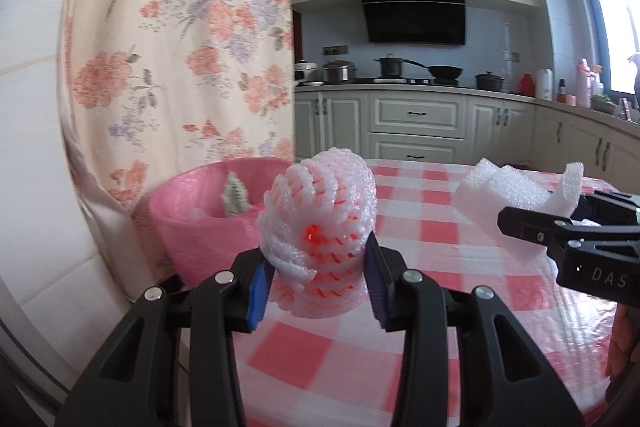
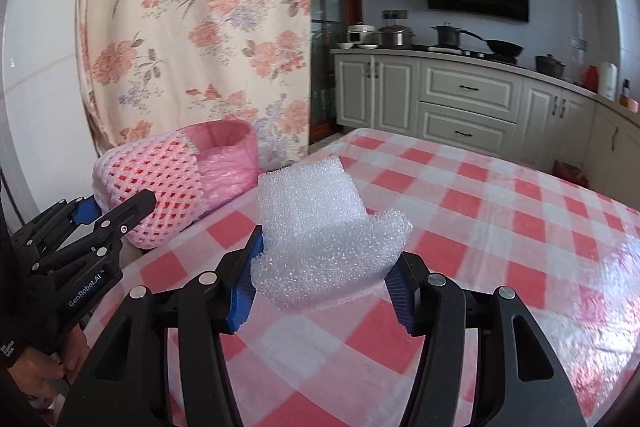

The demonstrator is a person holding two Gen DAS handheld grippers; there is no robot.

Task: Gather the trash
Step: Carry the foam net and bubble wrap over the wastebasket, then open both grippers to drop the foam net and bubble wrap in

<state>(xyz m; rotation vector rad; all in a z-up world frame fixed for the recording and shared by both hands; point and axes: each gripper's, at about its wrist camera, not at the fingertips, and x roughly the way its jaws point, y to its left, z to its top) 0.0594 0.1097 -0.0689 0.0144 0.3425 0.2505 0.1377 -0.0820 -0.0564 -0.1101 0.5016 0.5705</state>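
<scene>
My left gripper point(image 1: 318, 279) is shut on a white foam fruit net point(image 1: 320, 227) with red showing through, held above the table's left edge. It also shows in the right wrist view point(image 2: 152, 195) with the left gripper point(image 2: 116, 213). My right gripper point(image 2: 324, 283) is shut on a crumpled white foam sheet point(image 2: 324, 231), held over the table. The foam sheet point(image 1: 516, 195) and right gripper point(image 1: 560, 231) show at the right of the left wrist view. A pink-lined trash bin point(image 1: 200, 219) stands beside the table, just left of the net; it also shows in the right wrist view point(image 2: 228, 155).
The table has a red-and-white checked cloth point(image 1: 440, 227) under clear plastic point(image 2: 520, 227). A floral curtain point(image 1: 180, 47) hangs behind the bin. Kitchen cabinets and a stove with pots point(image 1: 416, 71) are far behind. Some trash lies inside the bin point(image 1: 236, 199).
</scene>
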